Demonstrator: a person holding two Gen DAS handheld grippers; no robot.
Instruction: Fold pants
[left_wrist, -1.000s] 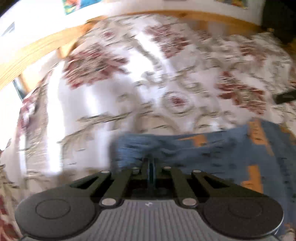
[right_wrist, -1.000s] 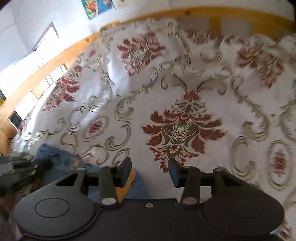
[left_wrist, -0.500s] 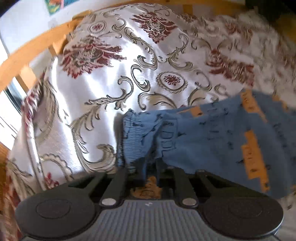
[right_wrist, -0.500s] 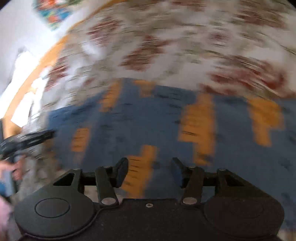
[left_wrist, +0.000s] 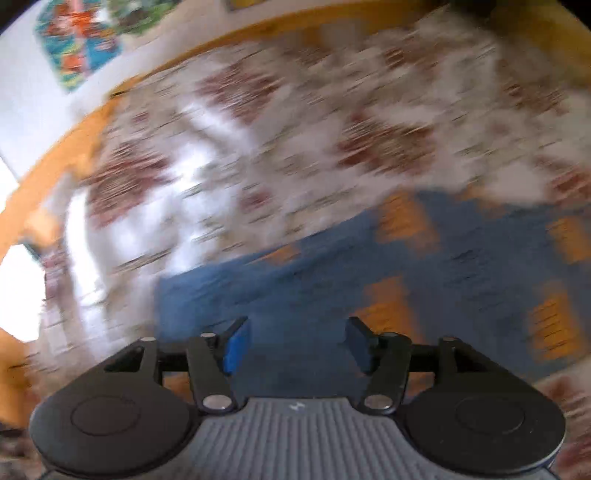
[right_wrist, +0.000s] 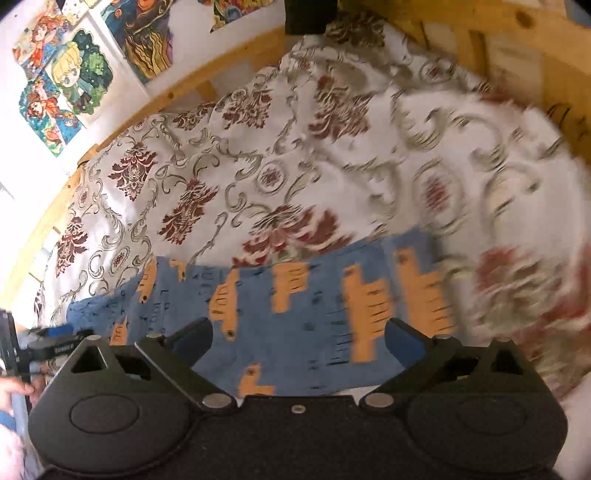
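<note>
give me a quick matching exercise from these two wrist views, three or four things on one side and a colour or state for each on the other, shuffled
Things:
1. pants
2. bedspread
3. left gripper
4. bed frame

Colour or state:
A. open, holding nothing
B. light wood
C. blue with orange patches, lying flat
D. white with dark red floral pattern

Pairs: 1-C, 2-D, 3-A, 4-B

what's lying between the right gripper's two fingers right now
In the right wrist view, the right gripper is open, and only the blue pants with orange patches show between its fingers, spread on the floral bedspread.
</note>
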